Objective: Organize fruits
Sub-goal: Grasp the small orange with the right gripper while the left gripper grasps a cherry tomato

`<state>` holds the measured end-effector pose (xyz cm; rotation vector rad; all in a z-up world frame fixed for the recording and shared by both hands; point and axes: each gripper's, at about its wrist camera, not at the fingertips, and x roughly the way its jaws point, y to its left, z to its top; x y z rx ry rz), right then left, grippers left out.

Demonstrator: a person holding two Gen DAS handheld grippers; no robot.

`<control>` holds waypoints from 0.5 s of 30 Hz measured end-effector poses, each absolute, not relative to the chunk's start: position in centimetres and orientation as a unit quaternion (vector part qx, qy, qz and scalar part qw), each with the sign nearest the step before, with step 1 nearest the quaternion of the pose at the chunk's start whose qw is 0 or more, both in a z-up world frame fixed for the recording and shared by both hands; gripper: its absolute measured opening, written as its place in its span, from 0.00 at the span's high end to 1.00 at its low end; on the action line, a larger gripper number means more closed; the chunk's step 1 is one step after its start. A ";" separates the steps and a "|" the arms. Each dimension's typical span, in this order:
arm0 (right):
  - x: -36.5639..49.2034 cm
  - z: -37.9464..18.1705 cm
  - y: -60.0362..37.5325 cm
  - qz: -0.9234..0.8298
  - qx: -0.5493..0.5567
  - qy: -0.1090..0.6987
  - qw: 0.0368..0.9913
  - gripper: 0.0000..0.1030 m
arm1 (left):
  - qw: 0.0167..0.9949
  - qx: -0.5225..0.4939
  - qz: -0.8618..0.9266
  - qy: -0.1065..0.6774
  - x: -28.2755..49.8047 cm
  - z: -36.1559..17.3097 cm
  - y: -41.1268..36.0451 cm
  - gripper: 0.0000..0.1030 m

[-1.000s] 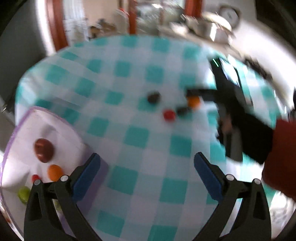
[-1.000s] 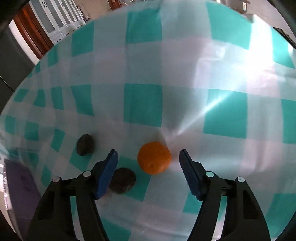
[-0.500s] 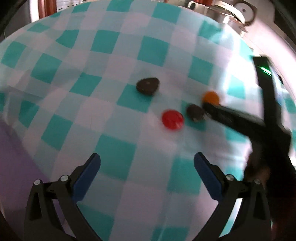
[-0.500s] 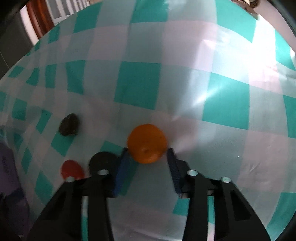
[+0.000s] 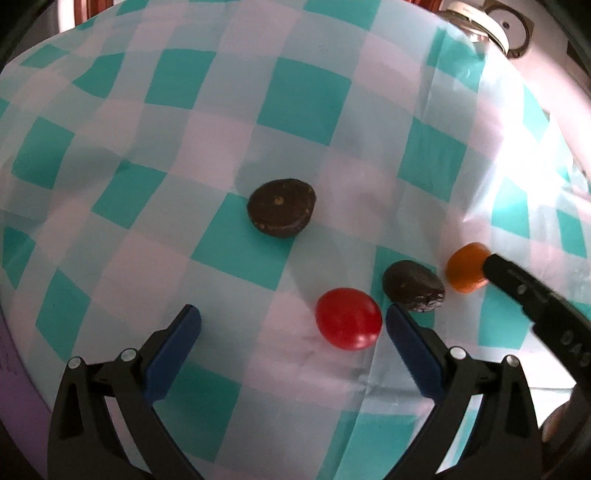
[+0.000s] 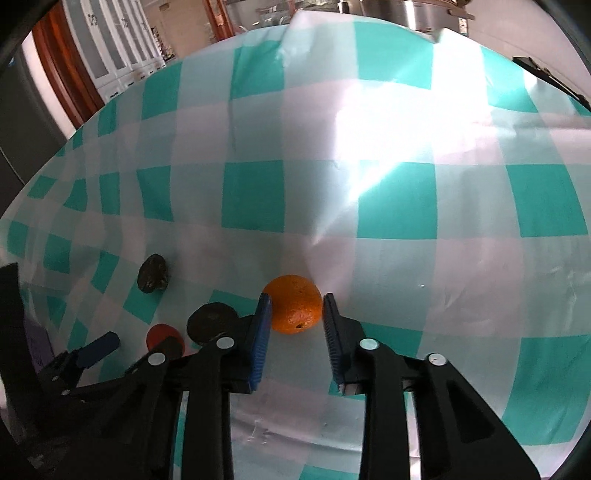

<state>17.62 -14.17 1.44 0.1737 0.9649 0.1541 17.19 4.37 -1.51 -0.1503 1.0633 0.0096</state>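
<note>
An orange lies on the teal-and-white checked tablecloth. My right gripper is shut on it, its blue pads against both sides; the orange also shows in the left wrist view with a right finger on it. My left gripper is open and empty, low over the cloth, with a red tomato-like fruit just inside its right finger. Two dark brown fruits lie nearby: one beside the red fruit, one farther ahead. They also show in the right wrist view, one near and one farther off.
A purple-rimmed tray edge shows at the far left of the left wrist view. Metal pots and a scale dial stand beyond the table's far edge. Cabinets and a wooden door frame are behind.
My right gripper has closed around the orange. My left gripper has moved away from the tray and forward to the fruits, so that the red fruit now sits by its right finger.
</note>
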 end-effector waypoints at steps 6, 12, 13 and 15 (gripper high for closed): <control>17.5 1.1 -14.3 0.067 0.075 0.465 0.880 0.51 | 0.879 0.012 -0.006 0.477 17.4 -2.0 2.6 0.20; 19.1 -0.2 -11.9 0.091 0.059 0.472 0.875 0.47 | 0.881 0.002 -0.018 0.473 18.1 -1.2 3.6 0.66; 19.4 -0.1 -11.4 0.094 0.056 0.474 0.874 0.47 | 0.880 -0.010 -0.011 0.474 18.0 -1.2 4.2 0.66; 19.8 -0.5 -10.9 0.101 0.057 0.479 0.870 0.47 | 0.878 -0.032 0.000 0.478 17.6 -1.2 5.1 0.66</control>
